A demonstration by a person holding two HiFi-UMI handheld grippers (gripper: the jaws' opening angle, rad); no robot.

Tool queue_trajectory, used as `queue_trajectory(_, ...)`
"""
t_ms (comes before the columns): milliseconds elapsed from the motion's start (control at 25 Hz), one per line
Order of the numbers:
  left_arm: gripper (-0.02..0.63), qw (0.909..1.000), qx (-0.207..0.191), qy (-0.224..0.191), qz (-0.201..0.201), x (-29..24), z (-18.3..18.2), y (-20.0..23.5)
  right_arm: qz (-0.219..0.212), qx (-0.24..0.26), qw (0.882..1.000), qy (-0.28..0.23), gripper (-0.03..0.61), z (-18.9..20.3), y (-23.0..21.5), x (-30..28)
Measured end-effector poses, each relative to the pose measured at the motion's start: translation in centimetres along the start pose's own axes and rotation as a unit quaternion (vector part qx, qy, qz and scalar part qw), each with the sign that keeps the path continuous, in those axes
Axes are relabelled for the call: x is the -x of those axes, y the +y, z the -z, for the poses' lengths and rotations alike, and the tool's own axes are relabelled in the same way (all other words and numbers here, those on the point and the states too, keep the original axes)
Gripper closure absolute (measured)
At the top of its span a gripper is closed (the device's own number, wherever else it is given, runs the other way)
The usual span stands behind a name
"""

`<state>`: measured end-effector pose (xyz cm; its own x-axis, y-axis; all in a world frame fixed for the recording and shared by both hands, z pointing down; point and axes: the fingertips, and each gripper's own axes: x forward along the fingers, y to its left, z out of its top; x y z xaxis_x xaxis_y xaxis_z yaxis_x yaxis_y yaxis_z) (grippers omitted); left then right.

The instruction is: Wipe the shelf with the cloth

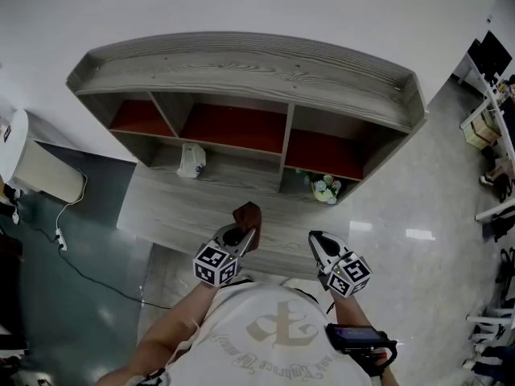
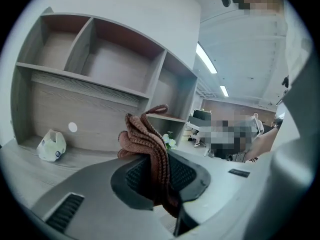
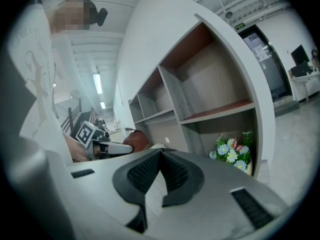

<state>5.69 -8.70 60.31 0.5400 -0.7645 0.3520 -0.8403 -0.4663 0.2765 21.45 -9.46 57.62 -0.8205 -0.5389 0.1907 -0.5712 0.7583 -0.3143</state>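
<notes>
Left tongs (image 1: 246, 236): mine, closed tight on the cloth; in the left gripper view (image 2: 161, 178) the dark ribbed pads pinch the fabric between them.
Cloth (image 1: 247, 215): brown, ribbed knit, bunched in folds (image 2: 144, 138). It stands up past the jaw tips and hangs a little below them. From the head view it sits over the front part of the lower board; I cannot tell if it touches the wood.
Right tongs (image 1: 319, 242): jaws pressed together, nothing between them (image 3: 160, 156). Held apart from the left tongs, over the same front edge.
Shelf (image 1: 241, 61): grey wood-grain unit against a white wall, curved top. Three upper compartments with red-brown floors, open space beneath them, and a broad lower board (image 1: 185, 203) reaching toward me.
White pouch (image 1: 191, 161): at the back of the lower board, left of centre (image 2: 51, 145).
Flowers (image 1: 325, 188): small bunch, white and blue, in the lower right compartment (image 3: 232, 152).
Cross-check: the right gripper view catches my left tongs (image 3: 112, 148) with the brown cloth (image 3: 136, 141) at the tips.
</notes>
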Motion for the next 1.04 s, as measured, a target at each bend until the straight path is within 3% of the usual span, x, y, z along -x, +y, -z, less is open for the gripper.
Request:
queue_trajectory(280,0.551,0.9999,0.001,-0.012,-0.010,0.9,-0.1,0.9,-0.011,0.002,1.000,0.006,0.574,0.5,0.8,-0.6)
queue_trajectory(1040,0.551,0.9998,-0.009,-0.009,0.018,0.5,0.2,-1.0,-0.003,0.009,1.000,-0.001,0.574,0.3,1.7,-0.5)
